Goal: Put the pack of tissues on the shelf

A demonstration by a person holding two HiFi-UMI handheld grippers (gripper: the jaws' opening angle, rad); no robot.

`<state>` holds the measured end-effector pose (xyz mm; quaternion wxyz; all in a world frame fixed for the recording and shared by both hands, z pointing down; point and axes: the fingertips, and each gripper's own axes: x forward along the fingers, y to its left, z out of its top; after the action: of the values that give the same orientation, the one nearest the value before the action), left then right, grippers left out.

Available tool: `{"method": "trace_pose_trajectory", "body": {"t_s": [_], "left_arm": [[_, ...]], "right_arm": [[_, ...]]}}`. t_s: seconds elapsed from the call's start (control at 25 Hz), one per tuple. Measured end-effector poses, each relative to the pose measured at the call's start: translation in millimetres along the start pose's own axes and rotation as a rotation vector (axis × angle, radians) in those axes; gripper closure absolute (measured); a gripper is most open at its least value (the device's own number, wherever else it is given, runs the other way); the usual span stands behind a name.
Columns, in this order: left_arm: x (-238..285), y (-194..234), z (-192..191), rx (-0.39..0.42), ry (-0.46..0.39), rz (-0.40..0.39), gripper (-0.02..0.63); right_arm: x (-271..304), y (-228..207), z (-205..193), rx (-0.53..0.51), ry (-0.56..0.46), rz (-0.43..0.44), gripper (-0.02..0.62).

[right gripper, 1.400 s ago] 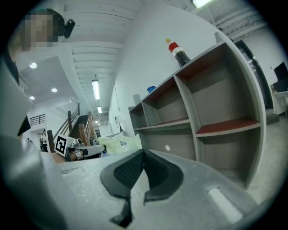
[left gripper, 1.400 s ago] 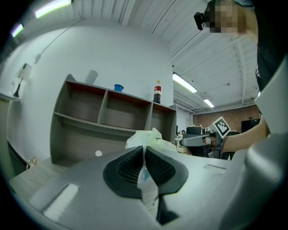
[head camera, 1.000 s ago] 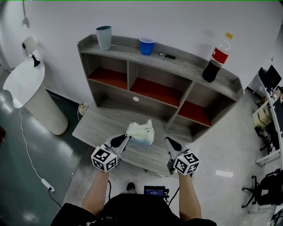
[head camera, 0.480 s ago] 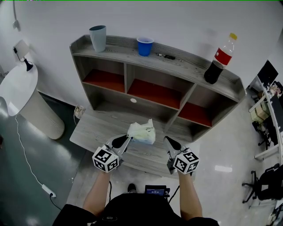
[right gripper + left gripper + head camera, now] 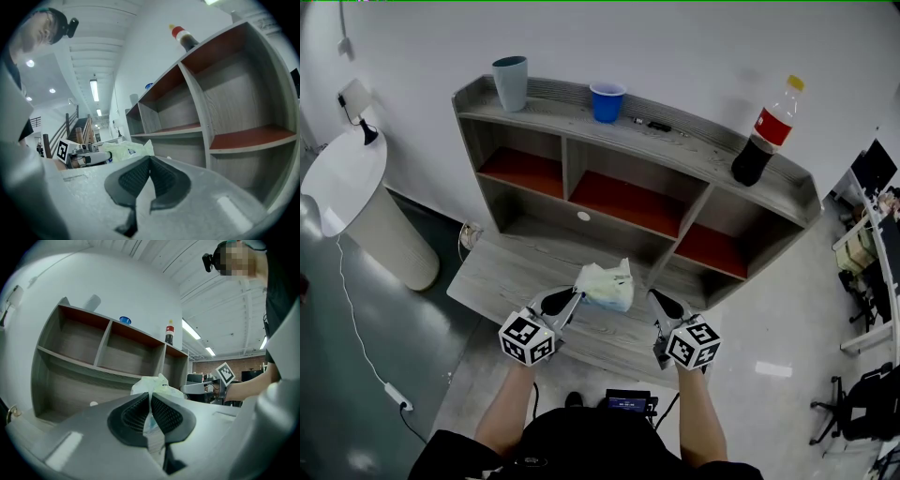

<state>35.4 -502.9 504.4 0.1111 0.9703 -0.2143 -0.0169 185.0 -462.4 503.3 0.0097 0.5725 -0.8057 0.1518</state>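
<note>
A pale green-white pack of tissues [image 5: 607, 284] hangs just above the desk, pinched by its plastic edge in my left gripper [image 5: 575, 296], which is shut on it. The same pack [image 5: 154, 385] bulges beyond the closed pads in the left gripper view. My right gripper [image 5: 656, 299] hovers to the right of the pack, shut and holding nothing; from its view the pack [image 5: 125, 149] lies off to the left. The grey wooden shelf [image 5: 628, 131] with red-floored compartments stands right behind the desk [image 5: 506, 272].
On the shelf's top board stand a grey-blue cup [image 5: 510, 82], a blue cup [image 5: 607, 99], a small dark item [image 5: 658, 124] and a cola bottle [image 5: 761, 134]. A white round stand [image 5: 352, 202] is at the left. Office chairs and desks sit at the right edge.
The view has shifted slightly and the pack with my left gripper has drifted a little right and toward the shelf. The right gripper stays where it was.
</note>
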Motion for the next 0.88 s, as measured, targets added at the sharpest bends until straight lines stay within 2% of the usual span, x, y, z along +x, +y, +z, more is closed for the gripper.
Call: {"method": "trace_pose_trajectory", "body": {"t_s": [0.48, 0.88], "left_arm": [[9, -18, 8, 0.029, 0.007, 0.004, 0.589], [9, -30, 8, -0.019, -0.01, 0.056, 0.589]], "right_arm": [[-13, -10, 8, 0.014, -0.038, 0.016, 0.592], [-22, -2, 2, 0.084, -0.021, 0.077, 0.592]]}}
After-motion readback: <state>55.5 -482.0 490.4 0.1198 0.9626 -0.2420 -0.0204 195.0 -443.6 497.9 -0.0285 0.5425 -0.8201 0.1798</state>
